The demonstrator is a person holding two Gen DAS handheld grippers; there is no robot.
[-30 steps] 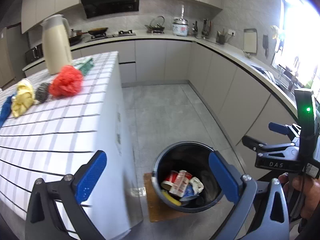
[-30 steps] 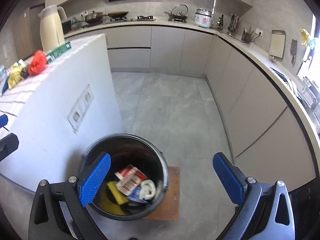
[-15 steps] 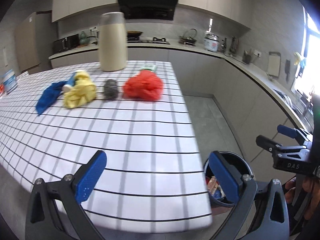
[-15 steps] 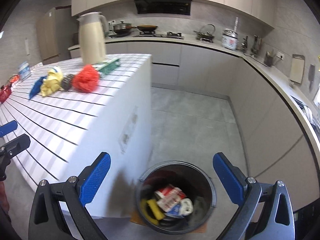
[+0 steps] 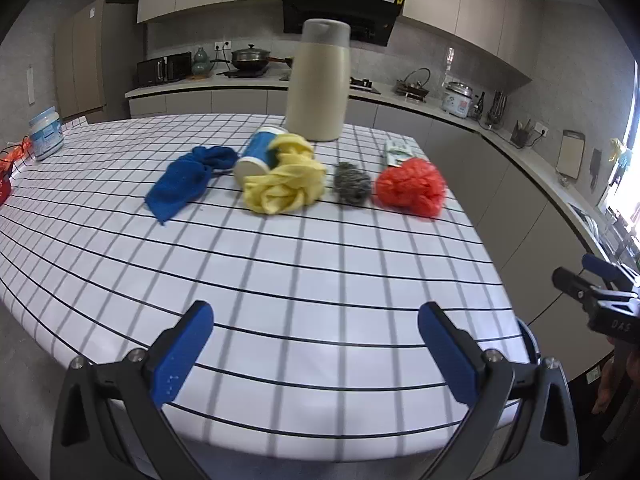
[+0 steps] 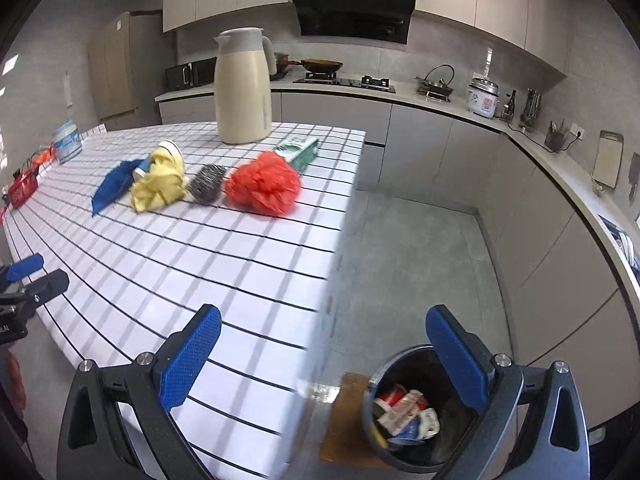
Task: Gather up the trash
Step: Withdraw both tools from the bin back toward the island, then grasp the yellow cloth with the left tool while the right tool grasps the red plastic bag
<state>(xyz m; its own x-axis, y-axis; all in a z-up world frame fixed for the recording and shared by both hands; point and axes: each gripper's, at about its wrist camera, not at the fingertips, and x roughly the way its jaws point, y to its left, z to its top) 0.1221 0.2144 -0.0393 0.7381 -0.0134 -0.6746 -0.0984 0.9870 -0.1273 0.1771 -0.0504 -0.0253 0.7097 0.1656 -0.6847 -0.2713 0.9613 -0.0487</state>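
On the checked table lie a blue cloth, a blue-and-white can, a crumpled yellow cloth, a steel scourer and a red crumpled bag. My left gripper hangs open over the table's near edge, nothing between its fingers. My right gripper is open too, above the table's corner and the floor. A dark bin with several pieces of trash stands on a brown mat beside the table. The same red bag and yellow cloth appear in the right wrist view.
A tall cream thermos jug stands behind the items, a green carton lies beside it. A white jar and red items sit at the far left. Kitchen counters run along the back and right.
Both grippers have risen and swung left from over the bin toward the table top. The table items now fill the left view; the bin has dropped to the right view's lower corner.
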